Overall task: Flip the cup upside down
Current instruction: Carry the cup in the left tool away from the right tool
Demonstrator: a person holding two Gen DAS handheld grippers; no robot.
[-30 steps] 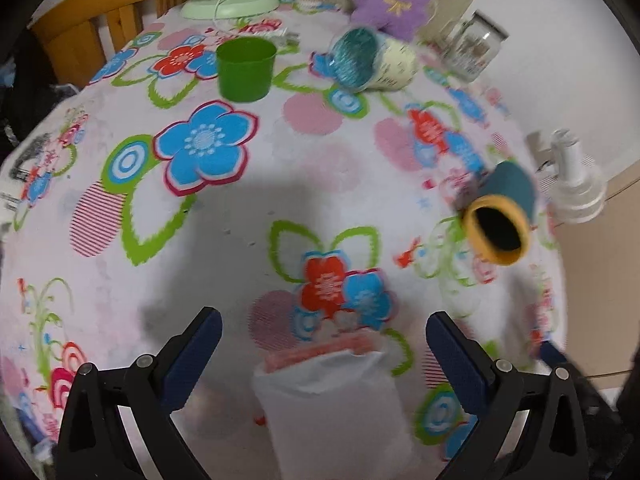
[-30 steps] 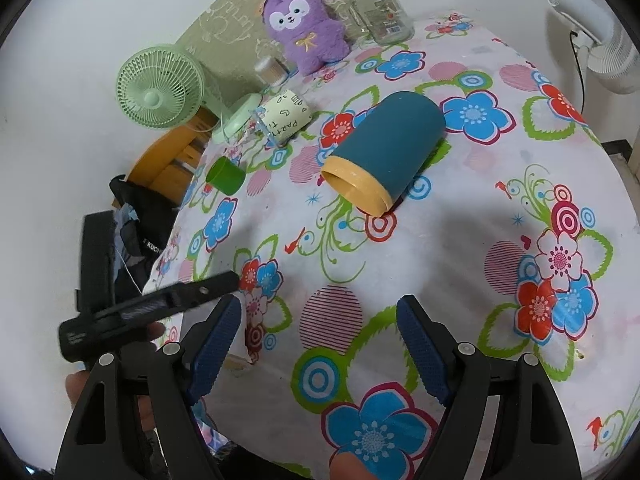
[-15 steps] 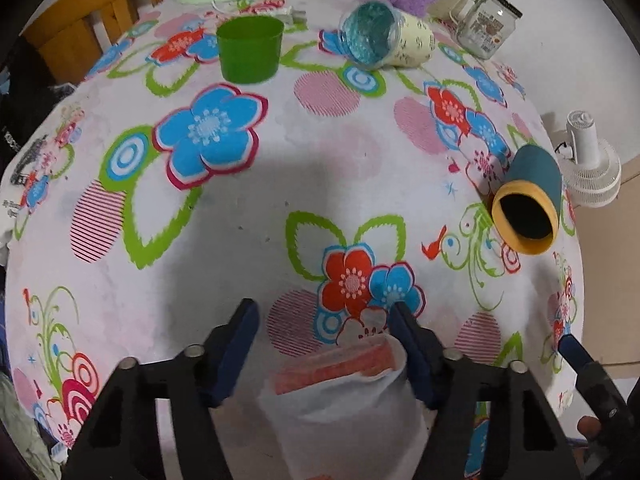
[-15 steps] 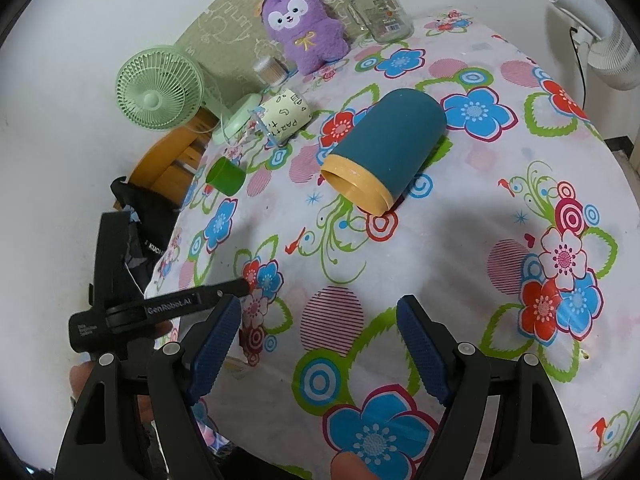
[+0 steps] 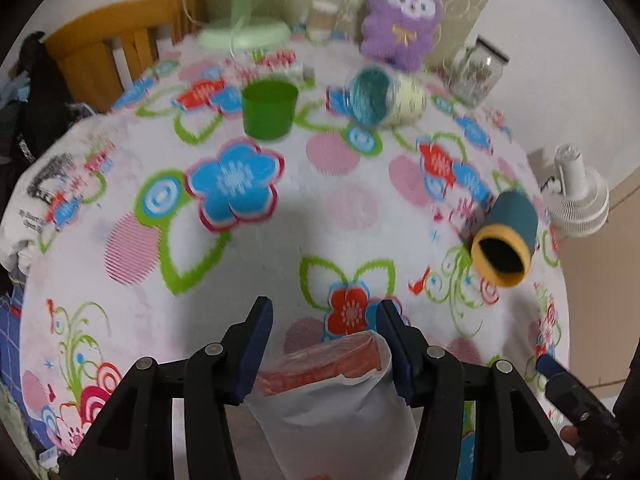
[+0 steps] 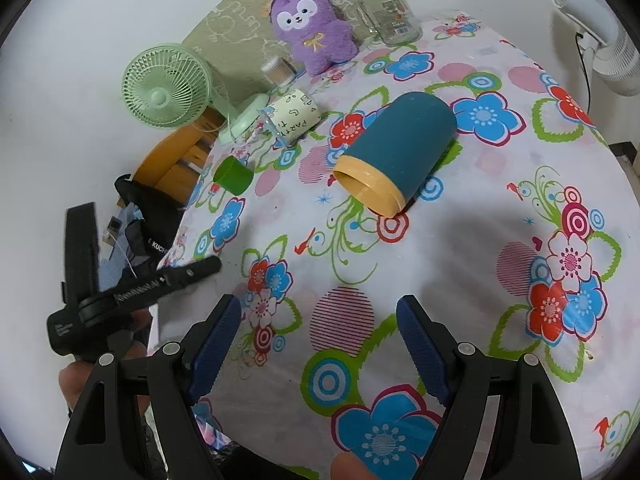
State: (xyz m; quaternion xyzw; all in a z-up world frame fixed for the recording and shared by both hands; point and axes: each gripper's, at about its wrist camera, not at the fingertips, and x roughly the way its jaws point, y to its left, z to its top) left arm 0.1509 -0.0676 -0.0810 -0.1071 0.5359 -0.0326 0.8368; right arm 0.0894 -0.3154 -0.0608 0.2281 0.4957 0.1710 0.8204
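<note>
My left tool (image 5: 324,336) has its pads pressed against a translucent white cup (image 5: 332,396) with a red rim, held at the near edge of the flowered worktop (image 5: 340,208). My right tool (image 6: 318,338) gapes wide with nothing in it, hovering short of the teal cup (image 6: 404,152), which lies on its side.

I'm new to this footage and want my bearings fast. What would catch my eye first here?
The loud flowered tablecloth fills both views. On it a teal cup with a yellow rim lies on its side mid-table, with a purple plush upright at the far edge. Nearest the left camera, the left hand-held gripper closes on a white cup with a red rim, while the right hand-held gripper is open and empty.
</note>
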